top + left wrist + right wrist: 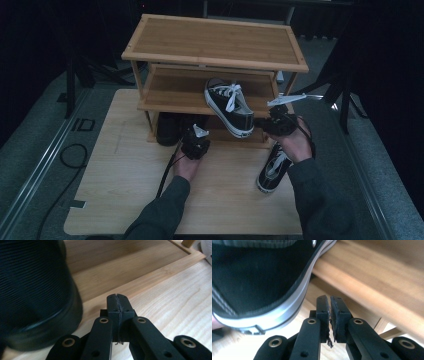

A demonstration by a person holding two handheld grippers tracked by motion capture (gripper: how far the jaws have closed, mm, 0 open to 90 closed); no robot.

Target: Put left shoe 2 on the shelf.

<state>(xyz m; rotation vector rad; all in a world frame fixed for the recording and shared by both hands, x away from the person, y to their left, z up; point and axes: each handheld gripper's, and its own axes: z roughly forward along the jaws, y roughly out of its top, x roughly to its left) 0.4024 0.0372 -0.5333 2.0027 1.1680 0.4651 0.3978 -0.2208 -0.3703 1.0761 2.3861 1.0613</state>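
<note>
Black jaws of both the left gripper [117, 298] and right gripper [330, 301] stand closed on nothing, beside a black sneaker [230, 105] overhanging the bamboo rack's [215, 42] middle shelf.

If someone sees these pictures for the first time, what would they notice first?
A black sneaker with white laces lies on the middle shelf of the wooden rack, its heel sticking out over the front edge. A second sneaker lies on the table beside the right hand. Both the left gripper and right gripper are shut and empty.
</note>
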